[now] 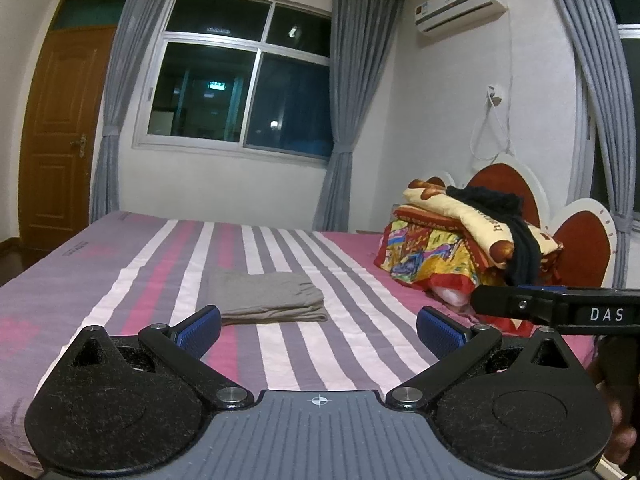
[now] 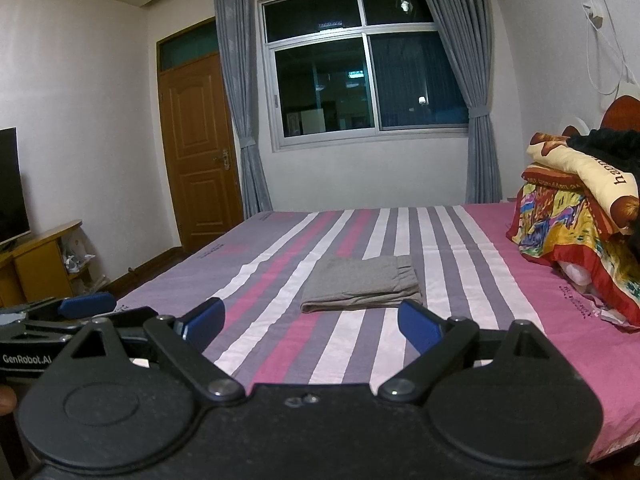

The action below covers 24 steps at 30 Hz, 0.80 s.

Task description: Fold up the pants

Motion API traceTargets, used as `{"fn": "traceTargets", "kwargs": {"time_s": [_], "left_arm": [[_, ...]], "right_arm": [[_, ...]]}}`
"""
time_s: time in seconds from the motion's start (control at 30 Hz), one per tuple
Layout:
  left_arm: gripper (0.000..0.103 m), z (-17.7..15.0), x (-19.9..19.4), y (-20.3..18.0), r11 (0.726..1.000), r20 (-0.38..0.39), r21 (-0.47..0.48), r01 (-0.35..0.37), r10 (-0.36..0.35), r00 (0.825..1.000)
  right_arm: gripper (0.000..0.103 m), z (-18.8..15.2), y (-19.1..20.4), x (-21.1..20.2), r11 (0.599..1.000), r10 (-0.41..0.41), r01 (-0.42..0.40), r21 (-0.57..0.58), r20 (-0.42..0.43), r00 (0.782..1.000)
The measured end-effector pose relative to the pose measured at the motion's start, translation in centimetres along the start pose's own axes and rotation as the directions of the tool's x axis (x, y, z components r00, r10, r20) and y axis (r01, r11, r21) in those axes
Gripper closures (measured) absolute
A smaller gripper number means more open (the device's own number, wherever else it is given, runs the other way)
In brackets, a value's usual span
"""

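Observation:
Grey pants [image 1: 262, 298] lie folded into a neat flat rectangle on the striped bed; they also show in the right wrist view [image 2: 362, 283]. My left gripper [image 1: 318, 326] is open and empty, held above the near part of the bed, short of the pants. My right gripper [image 2: 312, 320] is open and empty, also held back from the pants, its right blue pad close to their near right corner in the image. The right gripper's body [image 1: 560, 312] shows at the right of the left wrist view; the left gripper's body [image 2: 60, 316] shows at the left of the right wrist view.
The bed [image 1: 120, 280] has a purple, pink and white striped sheet. A pile of colourful quilts with a black garment [image 1: 472, 236] sits by the headboard on the right. A window, curtains, a wooden door [image 2: 200, 152] and a TV stand [image 2: 36, 264] lie beyond.

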<state>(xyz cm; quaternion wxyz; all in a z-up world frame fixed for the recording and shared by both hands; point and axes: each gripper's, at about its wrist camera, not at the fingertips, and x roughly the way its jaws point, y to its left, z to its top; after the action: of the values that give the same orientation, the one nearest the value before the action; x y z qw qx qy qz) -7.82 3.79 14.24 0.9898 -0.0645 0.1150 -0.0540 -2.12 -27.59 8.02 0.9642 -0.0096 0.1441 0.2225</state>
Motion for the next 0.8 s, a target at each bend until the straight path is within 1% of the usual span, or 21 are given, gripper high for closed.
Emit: {"fn": "traceTargets", "kwargs": {"time_s": [0.33,0.57,0.67,0.8], "left_arm": [[0.000,0.02,-0.05,-0.03,1.000,0.001,0.003,0.001,-0.001,1.000],[0.000,0.16,0.07,0.08,1.000,0.000,0.003,0.005,-0.005,1.000],[0.000,0.09,0.13,0.14,1.000,-0.008,0.004,0.022,-0.022,1.000],[0.000,-0.01,0.00,0.36,1.000,0.004,0.005,0.028,-0.028,1.000]], "right_arm": [[0.009,0.09,0.33,-0.39,1.000,0.005,-0.005,0.003,0.007,1.000],[0.009,-0.04,0.11,-0.14,1.000,0.000,0.000,0.007,-0.003,1.000],[0.009,0.02,0.13,0.03,1.000,-0.002,0.002,0.003,-0.006,1.000],[0.009,0.25,0.33,0.17,1.000,-0.004,0.004,-0.001,-0.007,1.000]]}}
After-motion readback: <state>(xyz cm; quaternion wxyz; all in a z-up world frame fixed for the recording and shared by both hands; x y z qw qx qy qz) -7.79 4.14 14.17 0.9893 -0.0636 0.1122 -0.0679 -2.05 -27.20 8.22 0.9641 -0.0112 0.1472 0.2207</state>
